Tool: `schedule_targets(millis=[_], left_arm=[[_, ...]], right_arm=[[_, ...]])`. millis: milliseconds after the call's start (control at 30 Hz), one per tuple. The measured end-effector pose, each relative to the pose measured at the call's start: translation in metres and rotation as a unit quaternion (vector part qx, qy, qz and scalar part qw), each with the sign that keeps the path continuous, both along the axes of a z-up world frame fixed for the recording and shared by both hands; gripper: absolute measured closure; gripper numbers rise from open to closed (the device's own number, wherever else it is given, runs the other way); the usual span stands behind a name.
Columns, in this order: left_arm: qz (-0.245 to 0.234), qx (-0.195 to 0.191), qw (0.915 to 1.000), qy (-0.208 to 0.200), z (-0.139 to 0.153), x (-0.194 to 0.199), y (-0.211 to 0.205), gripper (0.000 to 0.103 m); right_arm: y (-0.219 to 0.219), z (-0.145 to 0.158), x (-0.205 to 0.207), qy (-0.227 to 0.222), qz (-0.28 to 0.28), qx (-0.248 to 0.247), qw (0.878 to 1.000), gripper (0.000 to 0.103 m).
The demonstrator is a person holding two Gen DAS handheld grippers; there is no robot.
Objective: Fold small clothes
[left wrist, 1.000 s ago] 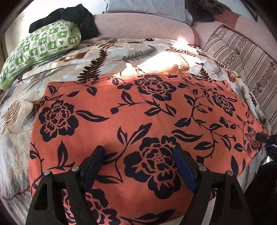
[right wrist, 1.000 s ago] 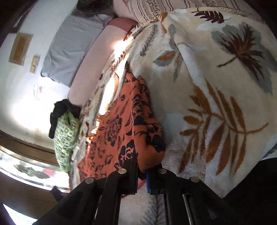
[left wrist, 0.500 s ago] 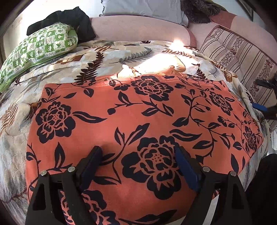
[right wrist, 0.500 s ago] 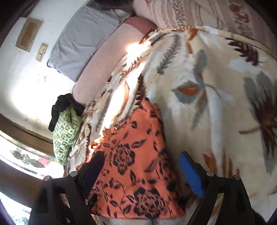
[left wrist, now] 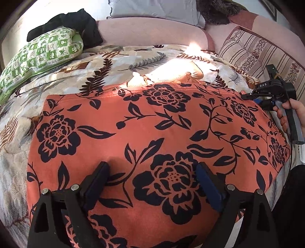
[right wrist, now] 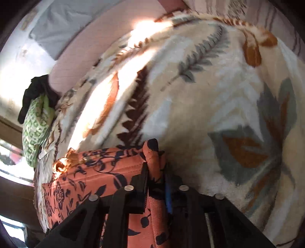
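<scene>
An orange garment with black flowers (left wrist: 152, 133) lies spread flat on a leaf-print blanket (left wrist: 114, 63). My left gripper (left wrist: 152, 175) is open just above the garment's near part, holding nothing. My right gripper (right wrist: 155, 177) is shut on the garment's far right corner (right wrist: 152, 152), pinching a fold of the orange cloth. In the left wrist view the right gripper (left wrist: 253, 99) shows at the garment's far right edge, held by a hand.
A green checked pillow (left wrist: 42, 57) with a black garment (left wrist: 76, 22) on it lies at the far left. A pink bolster (left wrist: 152, 32), a grey pillow (left wrist: 156, 7) and a striped cushion (left wrist: 257, 55) line the back and right.
My right gripper let go of the near right corner, opened, moved to the garment's far right corner and shut on it. My left gripper stayed open over the garment.
</scene>
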State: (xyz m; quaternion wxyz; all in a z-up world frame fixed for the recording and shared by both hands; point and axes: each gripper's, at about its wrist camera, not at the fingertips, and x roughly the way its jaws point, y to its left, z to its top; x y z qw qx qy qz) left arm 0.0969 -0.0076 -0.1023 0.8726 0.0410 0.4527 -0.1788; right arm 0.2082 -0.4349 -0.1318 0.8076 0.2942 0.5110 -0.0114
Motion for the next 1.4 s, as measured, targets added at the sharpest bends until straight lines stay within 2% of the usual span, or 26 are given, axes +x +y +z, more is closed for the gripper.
schedule_targets(millis=[33, 67, 133, 200, 300, 367, 467, 567, 633, 767, 833, 867, 900, 933, 967, 1000, 1100, 1133, 1167, 1200, 1267, 1333, 1367, 1400], left_arm=[[0.000, -0.007, 1.0000, 0.005, 0.005, -0.001, 0.004, 0.011], [0.008, -0.019, 0.9998, 0.004, 0.011, -0.003, 0.011, 0.011], [0.037, -0.040, 0.9985, -0.007, 0.022, -0.010, 0.032, 0.011], [0.071, -0.060, 0.9956, -0.017, 0.034, -0.021, 0.058, 0.011], [0.127, -0.094, 0.9872, -0.025, 0.048, -0.044, 0.102, 0.011], [0.161, -0.124, 0.9789, -0.021, 0.049, -0.059, 0.131, 0.011], [0.192, -0.169, 0.9667, 0.013, 0.037, -0.071, 0.163, 0.011], [0.202, -0.200, 0.9579, 0.039, 0.025, -0.072, 0.174, 0.011], [0.200, -0.218, 0.9539, 0.047, 0.020, -0.070, 0.174, 0.011], [0.197, -0.221, 0.9515, 0.083, 0.005, -0.062, 0.168, 0.012], [0.203, -0.227, 0.9471, 0.101, -0.003, -0.060, 0.170, 0.025], [0.205, -0.223, 0.9479, 0.099, -0.003, -0.061, 0.171, 0.032], [0.203, -0.214, 0.9500, 0.102, -0.003, -0.060, 0.172, 0.063], [0.197, -0.210, 0.9505, 0.117, -0.007, -0.057, 0.172, 0.090], [0.196, -0.214, 0.9478, 0.132, -0.010, -0.056, 0.175, 0.090], [0.200, -0.211, 0.9482, 0.128, -0.008, -0.057, 0.176, 0.090], [0.183, -0.157, 0.9678, 0.073, 0.016, -0.064, 0.164, 0.090], [0.178, -0.142, 0.9716, 0.066, 0.017, -0.063, 0.161, 0.090], [0.180, -0.128, 0.9722, 0.079, 0.007, -0.059, 0.159, 0.088], [0.182, -0.119, 0.9691, 0.117, -0.011, -0.052, 0.160, 0.082], [0.171, -0.134, 0.9697, 0.112, -0.011, -0.049, 0.165, 0.082], [0.162, -0.135, 0.9709, 0.114, 0.005, -0.045, 0.167, 0.063], [0.163, -0.133, 0.9728, 0.097, 0.016, -0.042, 0.170, 0.048], [0.162, -0.131, 0.9754, 0.073, 0.027, -0.037, 0.172, 0.039]], right_arm=[[-0.001, 0.003, -0.004, -0.011, -0.012, 0.006, 1.000, 0.074], [0.003, 0.012, -0.011, -0.018, -0.019, -0.012, 1.000, 0.053], [0.014, 0.037, -0.028, -0.044, -0.018, -0.064, 0.997, 0.025], [0.022, 0.064, -0.051, -0.084, -0.013, -0.073, 0.994, 0.025], [0.046, 0.087, -0.090, -0.118, 0.029, 0.014, 0.993, 0.025], [0.070, 0.089, -0.114, -0.122, 0.066, 0.064, 0.988, 0.025], [0.103, 0.072, -0.137, -0.108, 0.104, 0.099, 0.984, 0.025], [0.115, 0.044, -0.143, -0.072, 0.095, 0.077, 0.990, 0.025], [0.113, 0.024, -0.144, -0.045, 0.089, 0.086, 0.991, 0.024], [0.106, 0.018, -0.144, -0.049, 0.079, 0.112, 0.989, 0.024], [0.104, 0.016, -0.144, -0.046, 0.079, 0.120, 0.989, 0.024], [0.104, 0.016, -0.143, -0.046, 0.079, 0.121, 0.988, 0.024], [0.105, 0.016, -0.143, -0.047, 0.081, 0.120, 0.988, 0.024], [0.105, 0.015, -0.143, -0.048, 0.083, 0.118, 0.988, 0.024], [0.105, 0.014, -0.143, -0.048, 0.085, 0.117, 0.988, 0.024], [0.106, 0.014, -0.143, -0.049, 0.086, 0.115, 0.988, 0.024], [0.104, 0.013, -0.143, -0.051, 0.090, 0.113, 0.988, 0.024], [0.104, 0.013, -0.144, -0.052, 0.092, 0.113, 0.988, 0.024], [0.103, 0.012, -0.144, -0.053, 0.093, 0.114, 0.988, 0.024], [0.103, 0.011, -0.144, -0.054, 0.094, 0.116, 0.987, 0.024], [0.101, 0.010, -0.144, -0.054, 0.092, 0.121, 0.987, 0.024], [0.100, 0.009, -0.145, -0.053, 0.093, 0.125, 0.986, 0.024], [0.098, 0.009, -0.145, -0.054, 0.094, 0.128, 0.986, 0.024], [0.097, 0.009, -0.145, -0.055, 0.095, 0.130, 0.985, 0.024]])
